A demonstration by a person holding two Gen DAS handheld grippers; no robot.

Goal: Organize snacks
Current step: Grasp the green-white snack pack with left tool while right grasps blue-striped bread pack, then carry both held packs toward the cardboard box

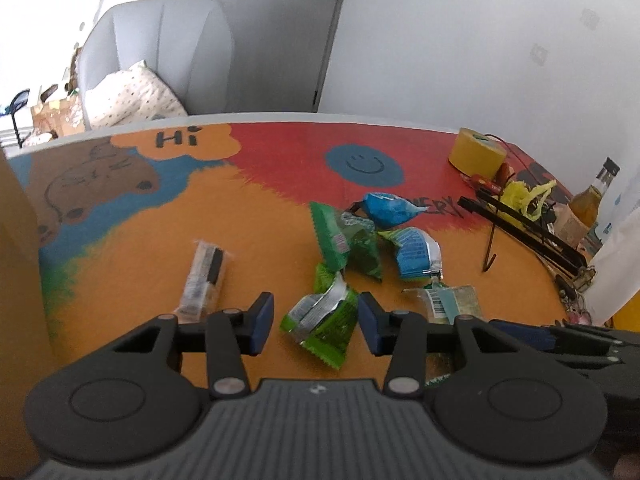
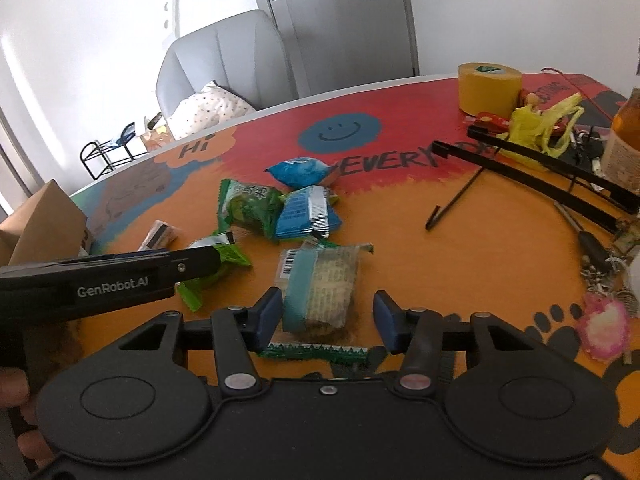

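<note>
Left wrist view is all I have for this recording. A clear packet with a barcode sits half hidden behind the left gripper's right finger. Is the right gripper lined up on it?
Observer: Yes. The right gripper is open, one finger on each side of the clear packet.
Operator: Closed on it yet?
Observer: No, a gap shows at its right finger.
Operator: Anything under it?
Observer: A green wrapper strip lies nearer the camera, below the packet.
</note>
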